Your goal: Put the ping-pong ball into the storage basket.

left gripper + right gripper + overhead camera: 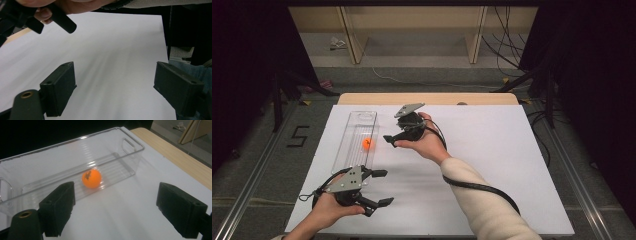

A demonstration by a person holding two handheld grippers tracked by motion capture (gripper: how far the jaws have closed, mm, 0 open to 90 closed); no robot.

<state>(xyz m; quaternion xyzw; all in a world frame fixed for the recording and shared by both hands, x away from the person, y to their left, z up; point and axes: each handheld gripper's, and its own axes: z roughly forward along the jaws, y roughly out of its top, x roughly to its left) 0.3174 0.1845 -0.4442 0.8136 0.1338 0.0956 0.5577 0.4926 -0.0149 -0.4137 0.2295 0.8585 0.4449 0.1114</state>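
Note:
An orange ball (367, 144) lies inside a long clear plastic bin (362, 117) on the left part of the white table cover. In the right gripper view the ball (91, 178) rests on the ribbed floor of the bin (62, 157), just beyond the jaws. My right gripper (393, 132) is open and empty, close to the bin's right side, jaws pointing at the ball. My left gripper (387, 187) is open near the front left of the table, below the bin's near end, nothing between its jaws (115, 87). The right gripper (50, 22) also appears in the left gripper view.
A white sheet (492, 165) covers the table, with a wooden strip (427, 98) bare along the far edge. Beyond stand wooden shelf legs (352, 40), cables (507, 50) and dark stand legs (532, 75). The sheet's right half is open.

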